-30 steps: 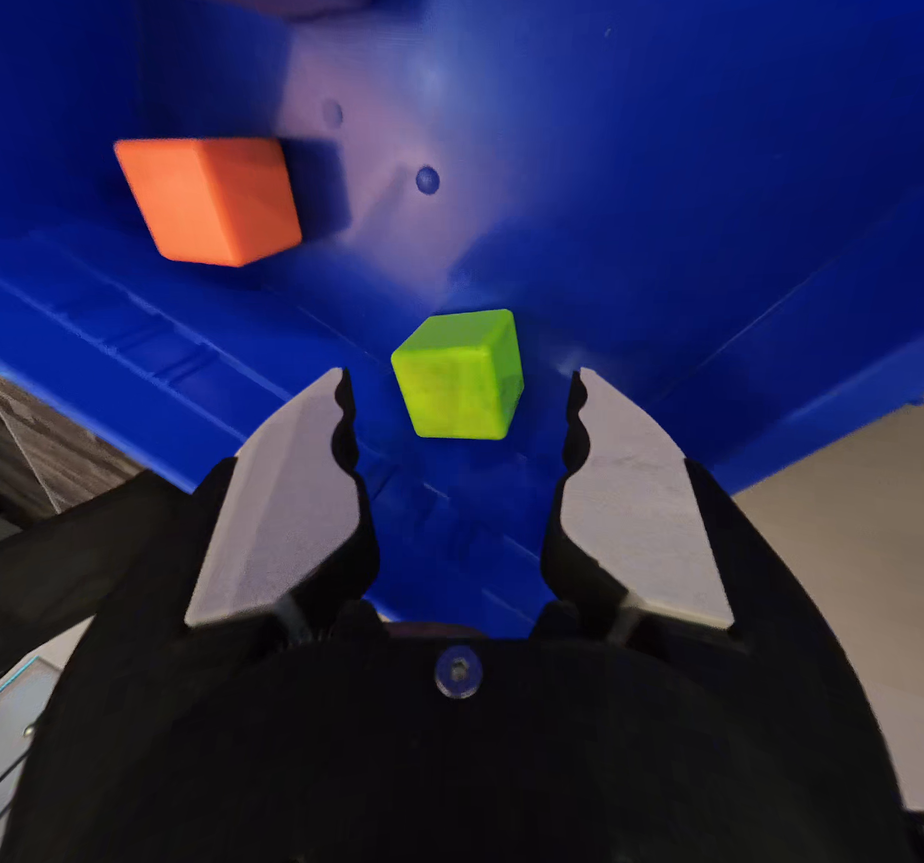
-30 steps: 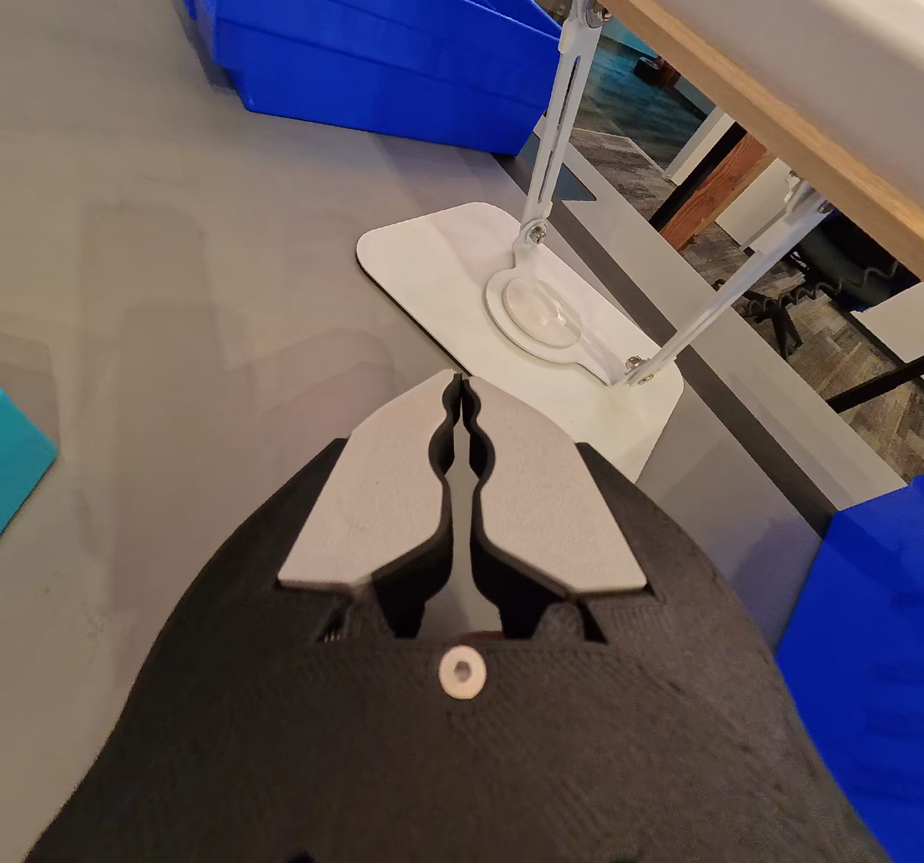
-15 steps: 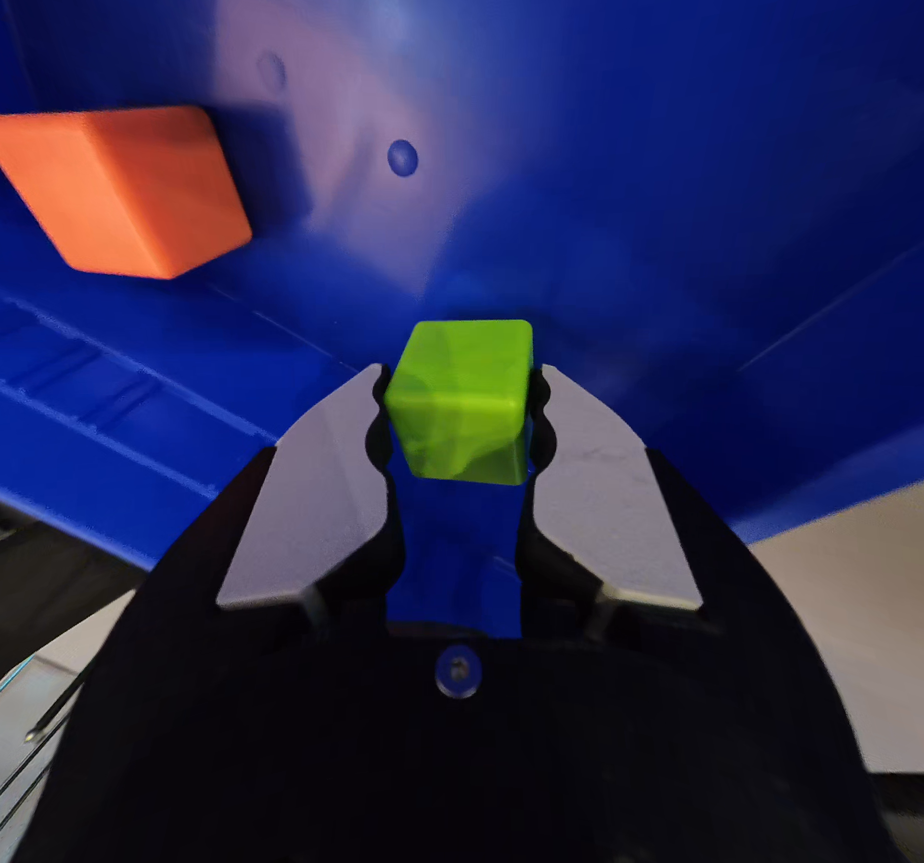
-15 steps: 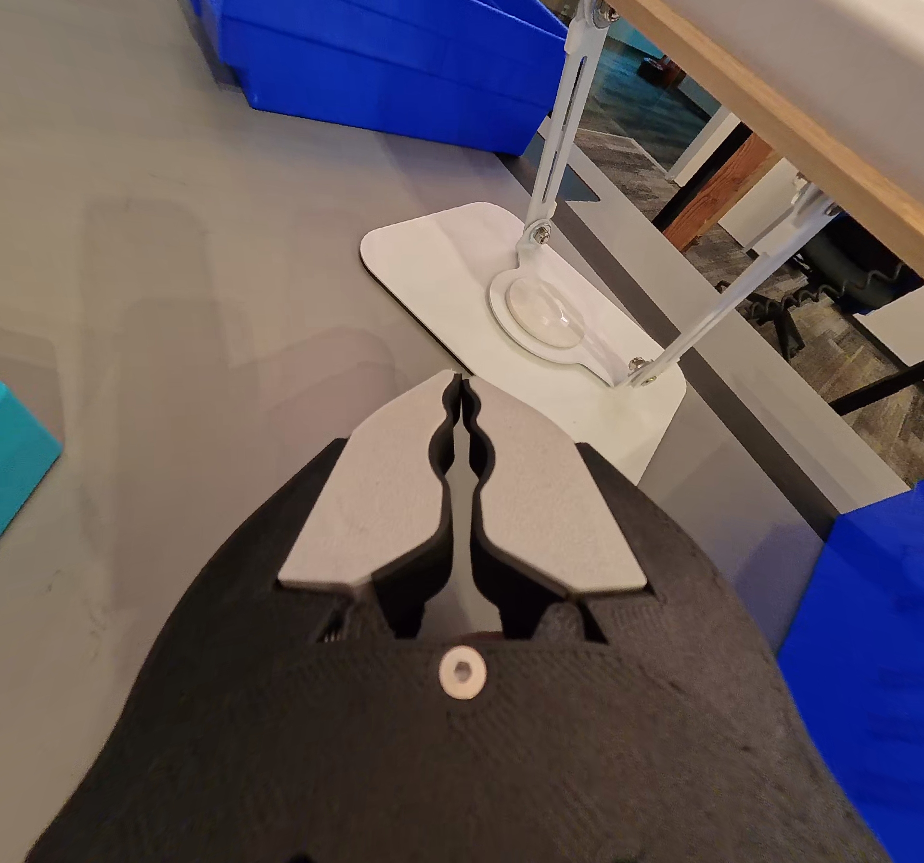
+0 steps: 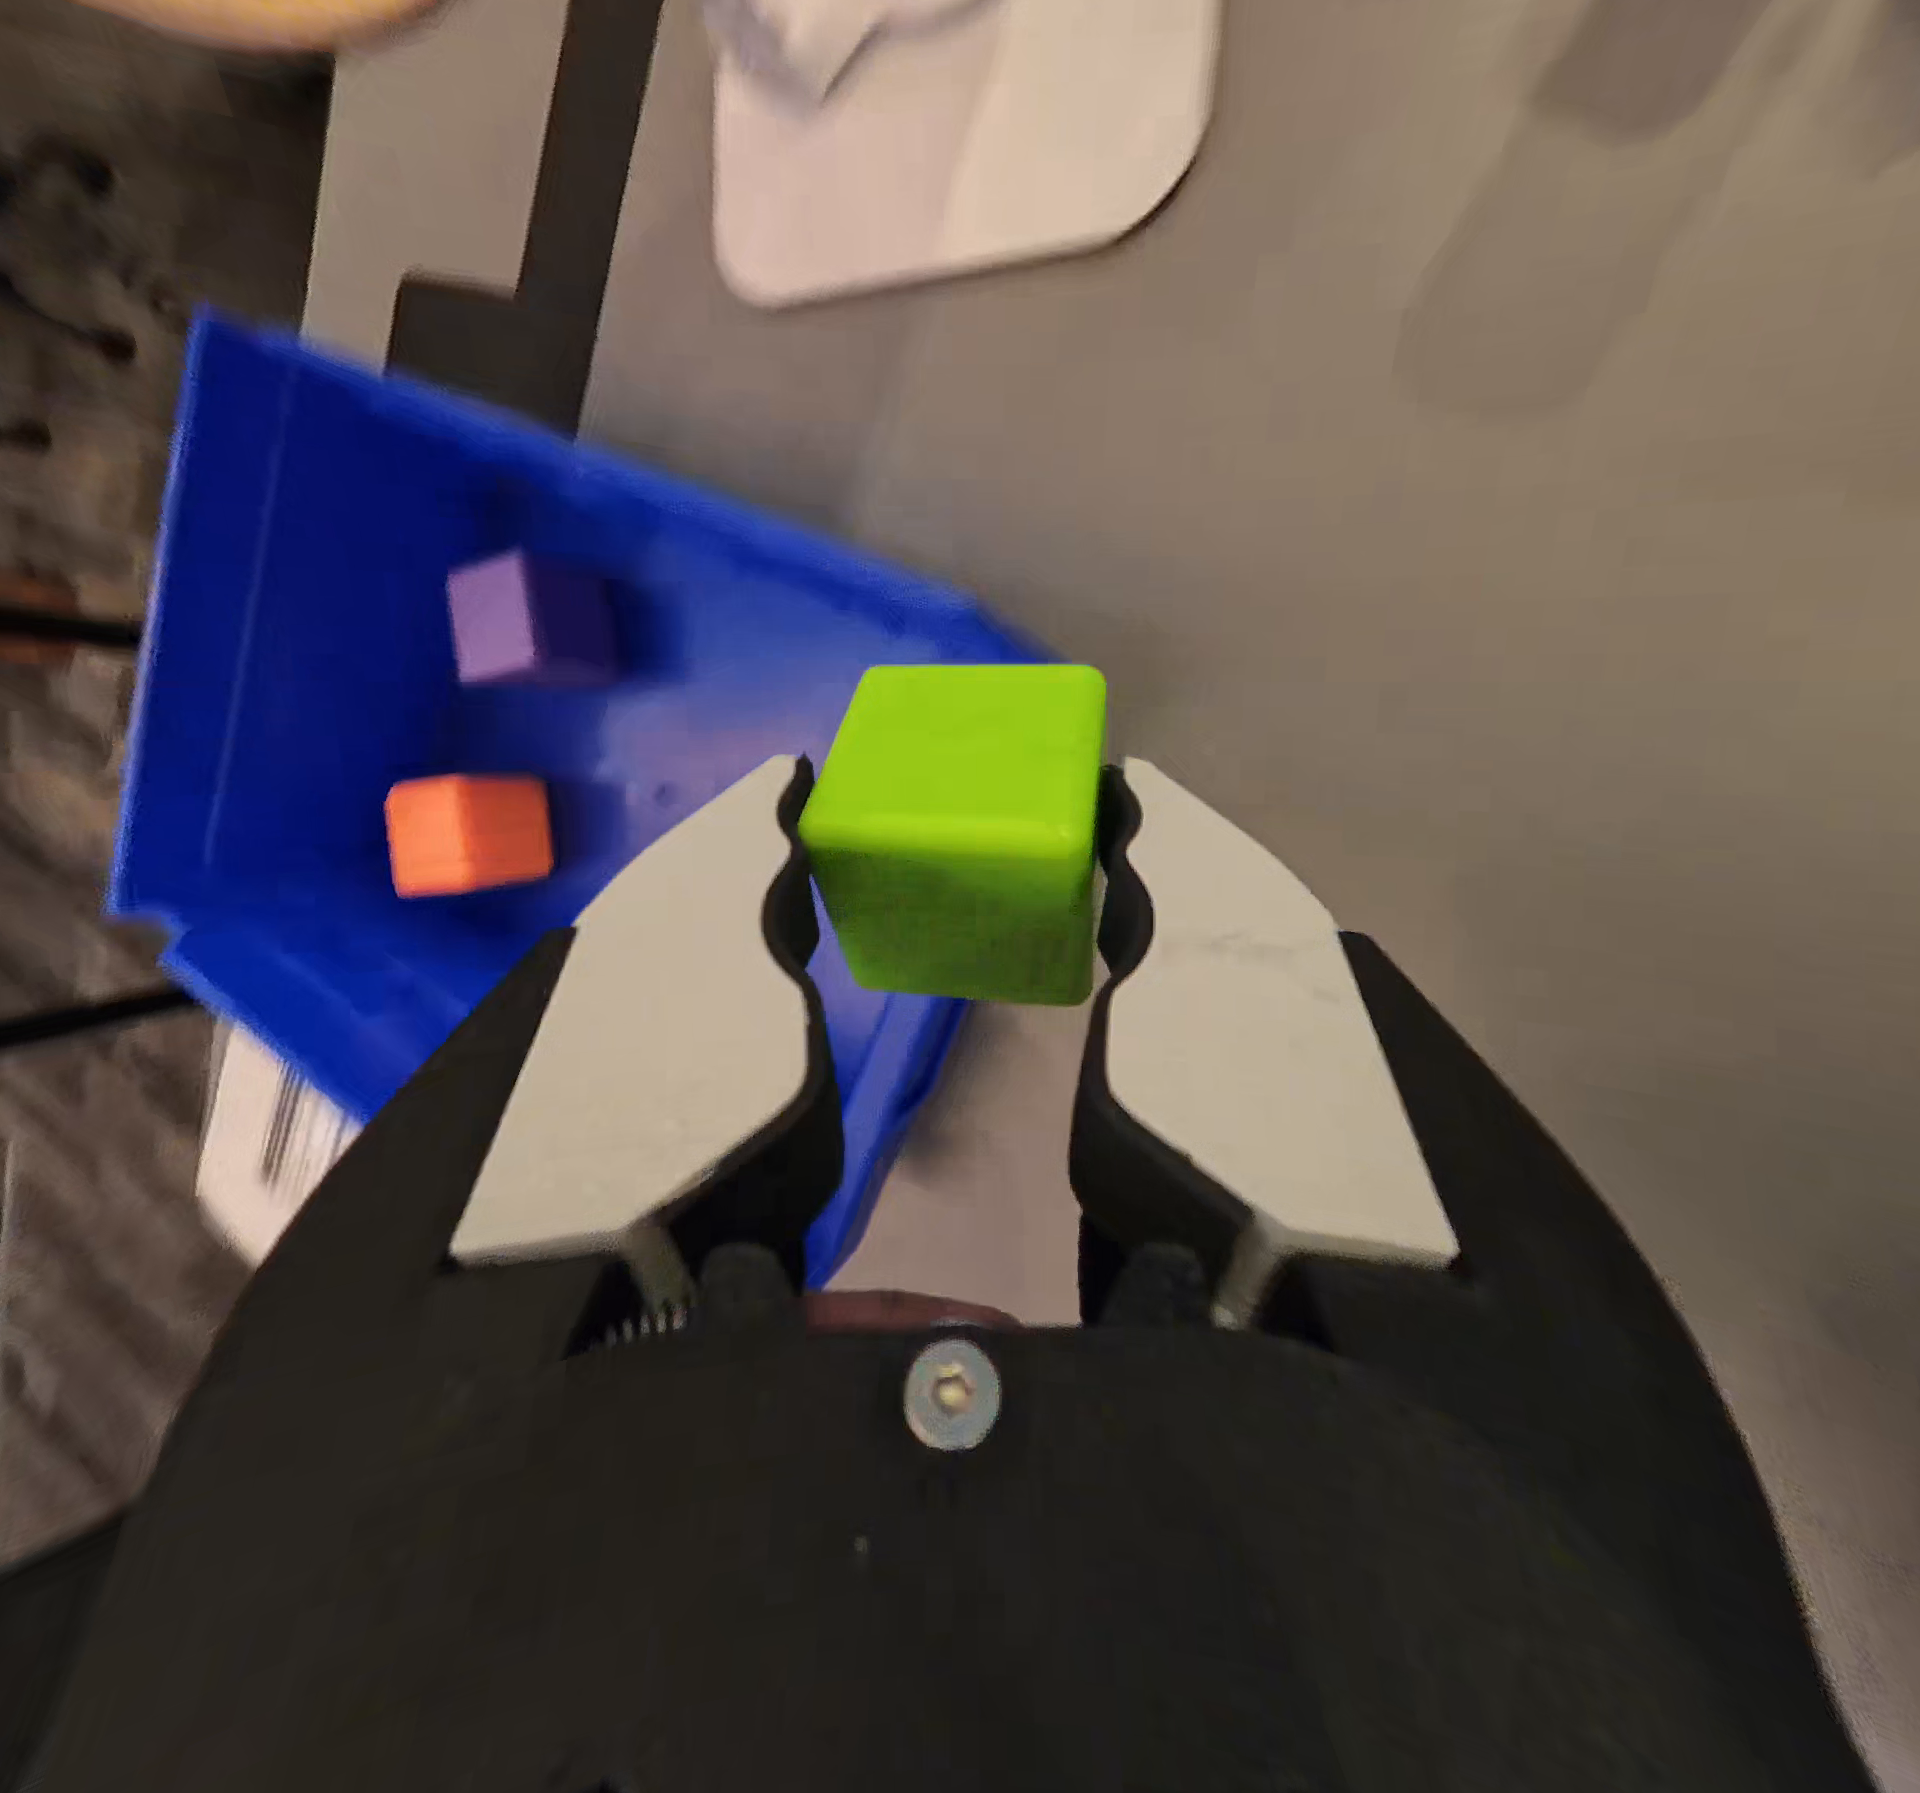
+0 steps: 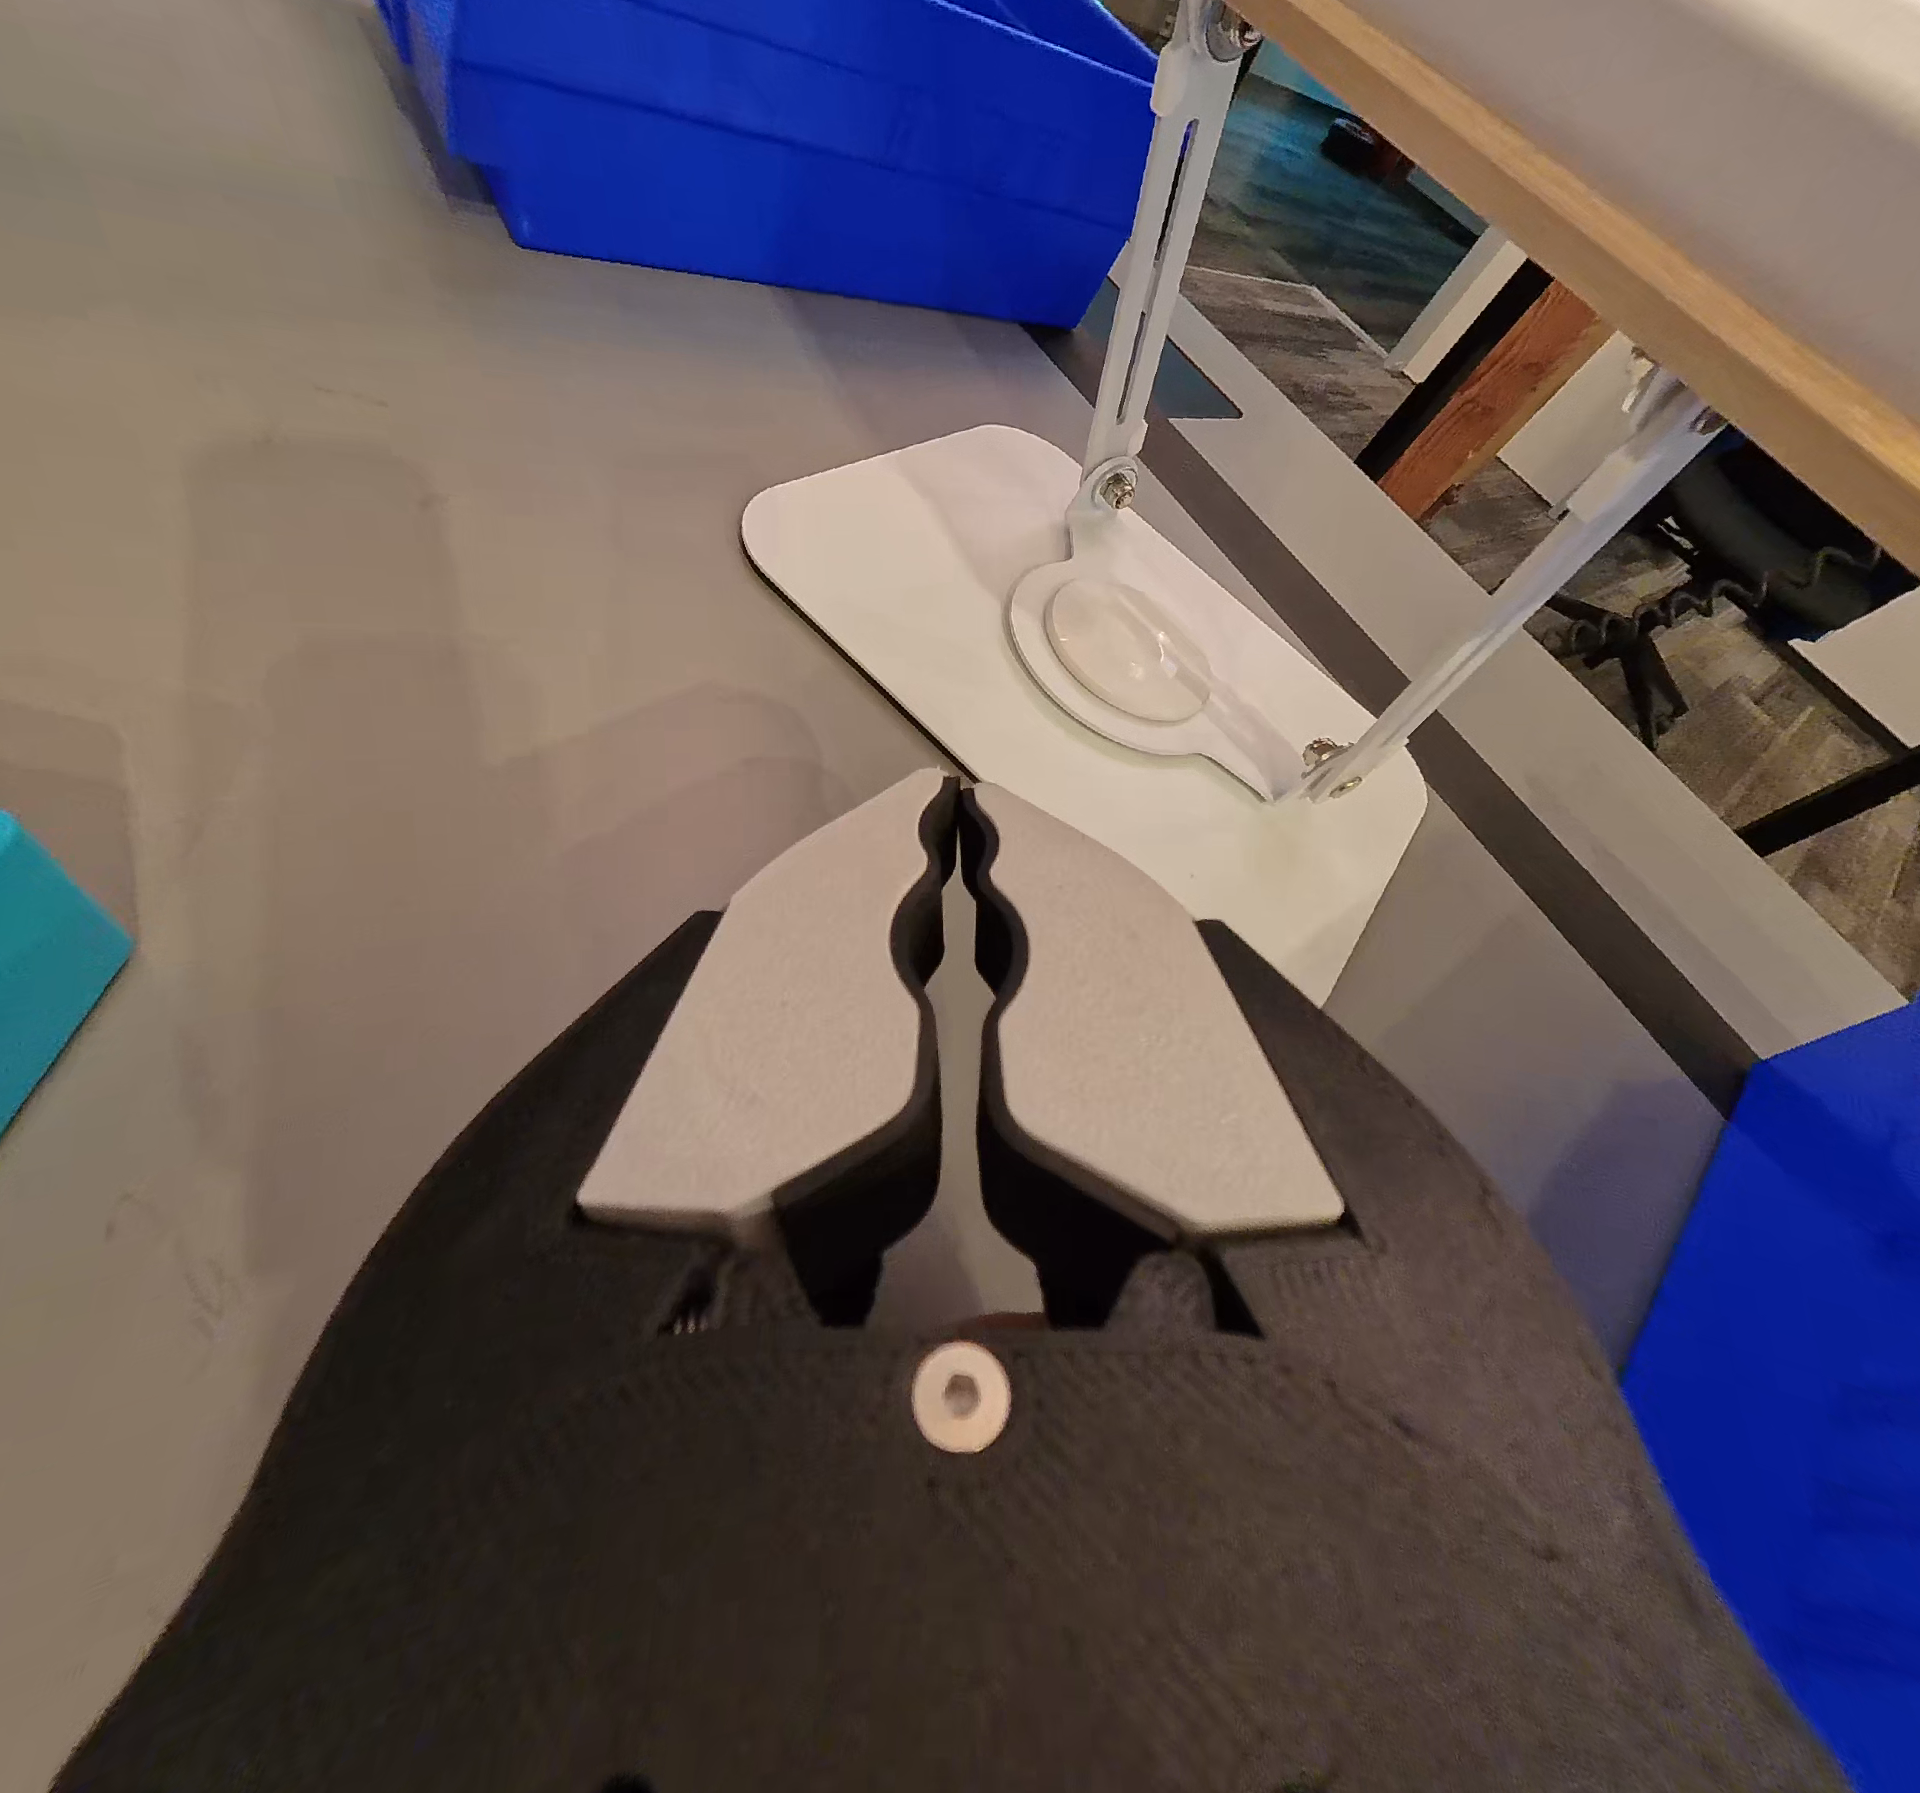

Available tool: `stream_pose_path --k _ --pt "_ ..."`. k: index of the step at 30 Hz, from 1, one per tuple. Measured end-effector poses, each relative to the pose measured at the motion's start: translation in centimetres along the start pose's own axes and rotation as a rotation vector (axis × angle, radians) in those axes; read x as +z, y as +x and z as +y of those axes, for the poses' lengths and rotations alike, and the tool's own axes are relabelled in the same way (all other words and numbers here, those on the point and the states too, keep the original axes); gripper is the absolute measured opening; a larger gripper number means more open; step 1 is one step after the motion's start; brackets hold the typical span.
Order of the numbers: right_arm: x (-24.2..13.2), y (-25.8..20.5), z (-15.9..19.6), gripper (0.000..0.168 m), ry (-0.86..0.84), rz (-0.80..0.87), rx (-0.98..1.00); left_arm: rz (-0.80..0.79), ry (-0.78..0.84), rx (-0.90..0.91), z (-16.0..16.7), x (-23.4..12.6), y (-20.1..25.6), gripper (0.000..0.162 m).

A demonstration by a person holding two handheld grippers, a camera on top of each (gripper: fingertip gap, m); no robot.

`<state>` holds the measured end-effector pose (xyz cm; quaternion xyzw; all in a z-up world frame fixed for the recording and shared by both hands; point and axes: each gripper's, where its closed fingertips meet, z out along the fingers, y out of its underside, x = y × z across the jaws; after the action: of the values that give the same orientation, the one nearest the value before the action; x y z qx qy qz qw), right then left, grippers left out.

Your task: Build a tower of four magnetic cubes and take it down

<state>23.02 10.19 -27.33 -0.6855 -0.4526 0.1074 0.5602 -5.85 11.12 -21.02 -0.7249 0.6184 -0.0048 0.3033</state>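
While the left tool (image 5: pixel 951 844) pinches the green cube (image 5: pixel 956 834) by its side faces, lifted above the bench (image 5: pixel 1455 600) at the blue bin's (image 5: pixel 291 517) near corner, the right tool (image 6: pixel 956 798) hangs pressed together and empty over the bench beside a white stand base (image 6: pixel 904 538). Only the fingertips catch the cube, so a quick swing or a tilt could twist it loose, and its magnets may snap it askew when it nears another cube. It looks smooth, bright and round-edged. An orange cube (image 5: pixel 468 834) and a purple cube (image 5: pixel 520 616) lie apart in the bin.
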Motion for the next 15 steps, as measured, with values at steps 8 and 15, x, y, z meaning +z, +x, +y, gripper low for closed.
stream_pose_path --k 8,15 --pt "-0.1 0.1 -0.1 0.0 0.008 -0.002 0.012 0.28 0.427 0.195 -12.6 1.7 12.4 0.052" --pt "-0.2 0.2 -0.2 0.0 0.016 -0.01 0.025 0.577 0.607 0.339 -18.5 4.8 19.4 0.052"
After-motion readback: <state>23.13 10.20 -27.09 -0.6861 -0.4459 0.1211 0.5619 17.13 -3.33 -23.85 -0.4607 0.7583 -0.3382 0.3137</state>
